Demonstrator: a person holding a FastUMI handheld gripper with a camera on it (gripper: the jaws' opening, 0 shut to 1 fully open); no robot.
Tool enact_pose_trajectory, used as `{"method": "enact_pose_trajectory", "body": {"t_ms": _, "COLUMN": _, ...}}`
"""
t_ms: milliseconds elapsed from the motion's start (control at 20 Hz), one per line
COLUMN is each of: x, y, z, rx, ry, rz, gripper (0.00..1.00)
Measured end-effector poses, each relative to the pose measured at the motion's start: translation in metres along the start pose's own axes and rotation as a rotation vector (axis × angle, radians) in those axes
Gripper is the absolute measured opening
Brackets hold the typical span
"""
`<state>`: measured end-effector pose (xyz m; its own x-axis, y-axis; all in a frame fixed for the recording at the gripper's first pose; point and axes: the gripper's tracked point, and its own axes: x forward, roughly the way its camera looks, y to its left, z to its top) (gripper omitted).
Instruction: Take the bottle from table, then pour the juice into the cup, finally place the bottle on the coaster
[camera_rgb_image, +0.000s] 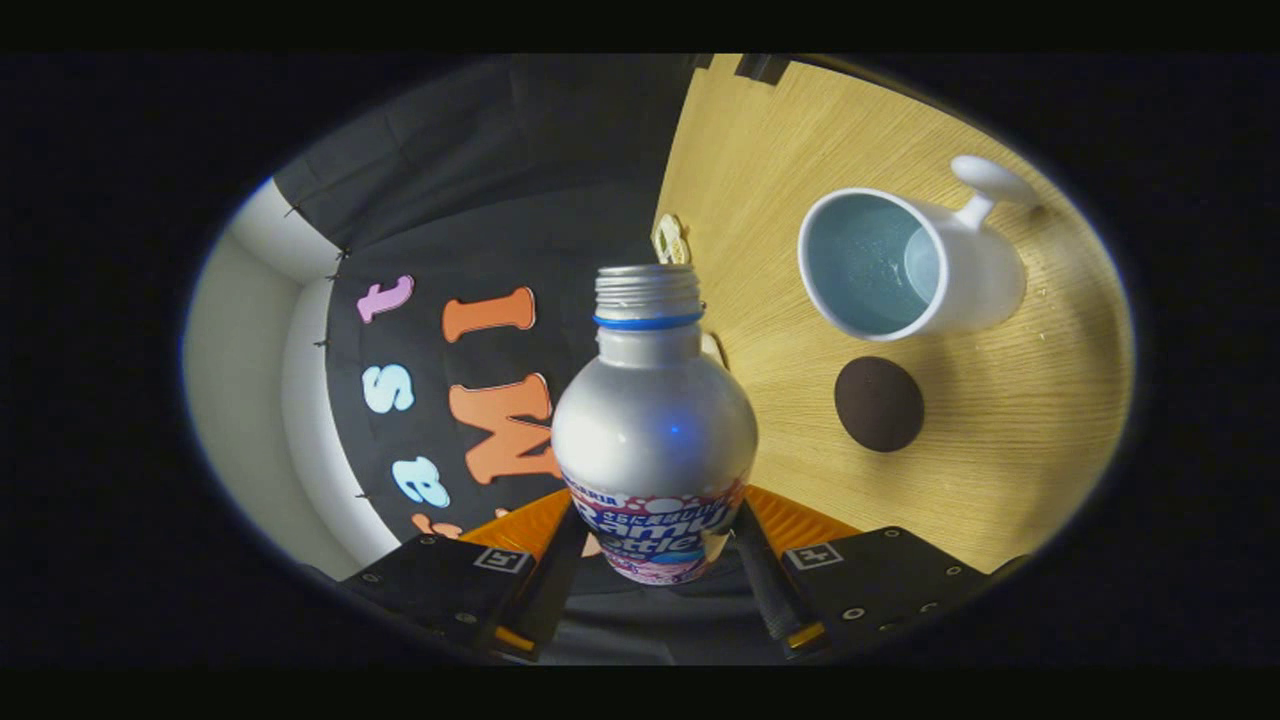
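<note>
A silver metal bottle (652, 420) with a blue neck ring and an uncapped threaded mouth sits between my fingers, and my gripper (652, 545) is shut on its labelled lower body. The view is rolled, so the bottle is tilted with its mouth pointing along the fingers, toward the table's edge. Beyond and to the right of the bottle, a white mug (905, 262) with a pale blue inside and a handle stands on the wooden table (1020, 440). A round dark brown coaster (879, 403) lies on the table between the mug and my right finger.
A small pale object (671, 240) lies at the table's edge just past the bottle mouth. The black cloth wall (480, 200) and a white panel (240, 350) fill the left side beyond the table edge.
</note>
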<state>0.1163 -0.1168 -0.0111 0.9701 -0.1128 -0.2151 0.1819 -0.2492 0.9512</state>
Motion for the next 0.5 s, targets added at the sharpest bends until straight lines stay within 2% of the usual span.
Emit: {"method": "enact_pose_trajectory", "body": {"t_ms": 500, "x": 0.0010, "y": 0.0064, "z": 0.0033, "rx": 0.106, "ry": 0.001, "rz": -0.001, "gripper": 0.78}}
